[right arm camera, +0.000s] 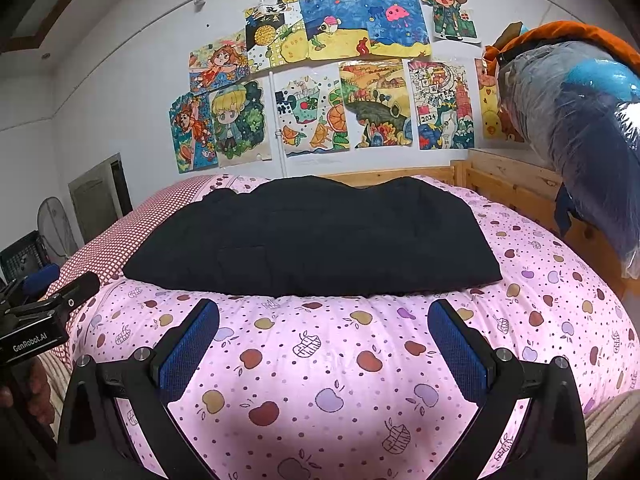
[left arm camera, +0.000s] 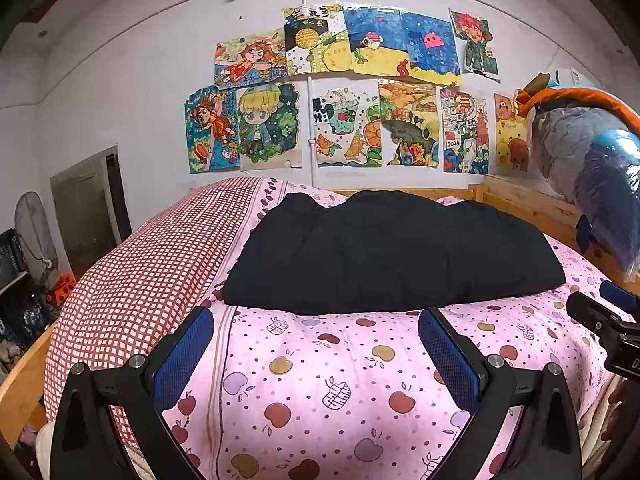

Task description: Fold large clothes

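A black padded garment [left arm camera: 392, 252] lies folded into a thick rectangle across the middle of a pink apple-print quilt [left arm camera: 320, 380] on a wooden-framed bed [right arm camera: 516, 184]. The left gripper [left arm camera: 316, 320] and right gripper [right arm camera: 324, 312] hover short of it, jaws spread, grasping nothing. Colourful drawings [left arm camera: 348, 92] cover the white wall behind.

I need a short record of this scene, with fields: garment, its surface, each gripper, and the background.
garment: black garment, lying in a compact block, apparently folded
surface: pink apple-print bedding
left gripper: open, empty, short of the garment
right gripper: open, empty, short of the garment
background: children's drawings on the wall; wooden bed frame
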A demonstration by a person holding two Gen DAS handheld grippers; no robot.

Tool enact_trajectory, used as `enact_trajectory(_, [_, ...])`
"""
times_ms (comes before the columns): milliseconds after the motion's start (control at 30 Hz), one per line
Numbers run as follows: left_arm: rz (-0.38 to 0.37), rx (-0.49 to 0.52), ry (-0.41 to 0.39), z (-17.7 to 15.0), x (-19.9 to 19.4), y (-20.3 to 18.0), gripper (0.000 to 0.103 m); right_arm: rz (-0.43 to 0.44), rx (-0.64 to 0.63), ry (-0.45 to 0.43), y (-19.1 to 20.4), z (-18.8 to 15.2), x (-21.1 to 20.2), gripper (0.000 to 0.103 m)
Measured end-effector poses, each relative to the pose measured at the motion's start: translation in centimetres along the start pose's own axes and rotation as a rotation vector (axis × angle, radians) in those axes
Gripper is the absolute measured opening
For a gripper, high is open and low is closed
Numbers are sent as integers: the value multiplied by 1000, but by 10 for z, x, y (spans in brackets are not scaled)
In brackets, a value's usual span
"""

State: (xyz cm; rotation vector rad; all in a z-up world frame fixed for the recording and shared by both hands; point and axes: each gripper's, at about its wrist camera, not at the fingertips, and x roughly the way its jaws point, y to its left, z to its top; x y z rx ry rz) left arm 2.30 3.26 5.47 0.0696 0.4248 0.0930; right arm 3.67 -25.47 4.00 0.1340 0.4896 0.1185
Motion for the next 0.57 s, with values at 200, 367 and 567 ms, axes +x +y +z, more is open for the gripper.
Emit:
enact_trajectory(200, [3,1,15,0,4,1,103,0,1,0,0,0,0,102])
enact_trajectory(367, [8,3,15,-1,5,2,103,1,1,0,-1,0,0,102])
enact_trajectory(567, [11,7,16,0,5,1,103,1,2,0,0,0,0,102])
